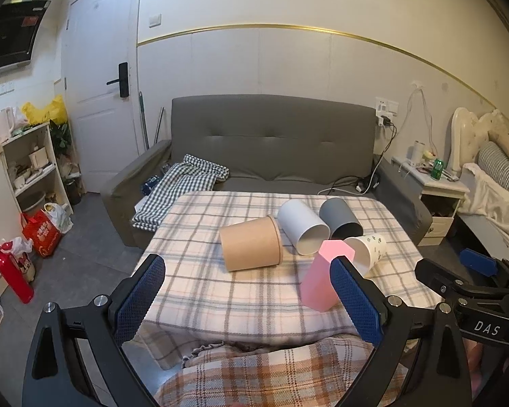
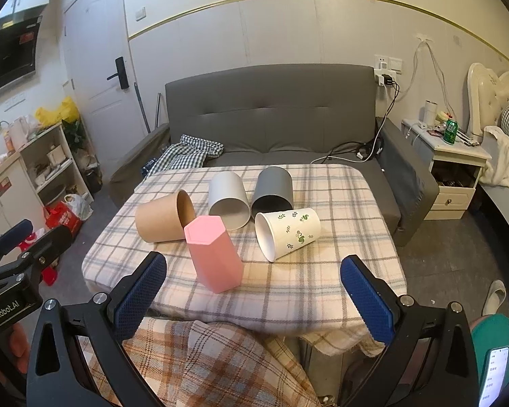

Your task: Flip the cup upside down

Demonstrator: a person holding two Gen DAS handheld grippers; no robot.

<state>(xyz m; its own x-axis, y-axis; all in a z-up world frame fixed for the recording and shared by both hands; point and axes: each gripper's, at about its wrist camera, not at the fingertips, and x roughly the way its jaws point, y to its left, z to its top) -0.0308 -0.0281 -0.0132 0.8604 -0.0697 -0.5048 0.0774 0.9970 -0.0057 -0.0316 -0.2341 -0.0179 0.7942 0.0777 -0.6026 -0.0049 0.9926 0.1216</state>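
A pink hexagonal cup (image 2: 213, 254) stands upside down on the plaid-covered table (image 2: 322, 288); it also shows in the left wrist view (image 1: 320, 279). Four cups lie on their sides behind it: a brown one (image 2: 161, 217), a white one (image 2: 228, 200), a dark grey one (image 2: 274, 190) and a white leaf-print one (image 2: 288, 232). My left gripper (image 1: 249, 290) is open and empty, its right finger next to the pink cup. My right gripper (image 2: 254, 290) is open and empty at the table's near edge, behind the pink cup.
A grey sofa (image 2: 271, 115) with a checked cloth (image 2: 186, 152) stands behind the table. A shelf unit (image 2: 51, 162) and bags are at the left, a nightstand (image 2: 454, 169) and bed at the right. A plaid blanket (image 2: 203, 366) lies just below the grippers.
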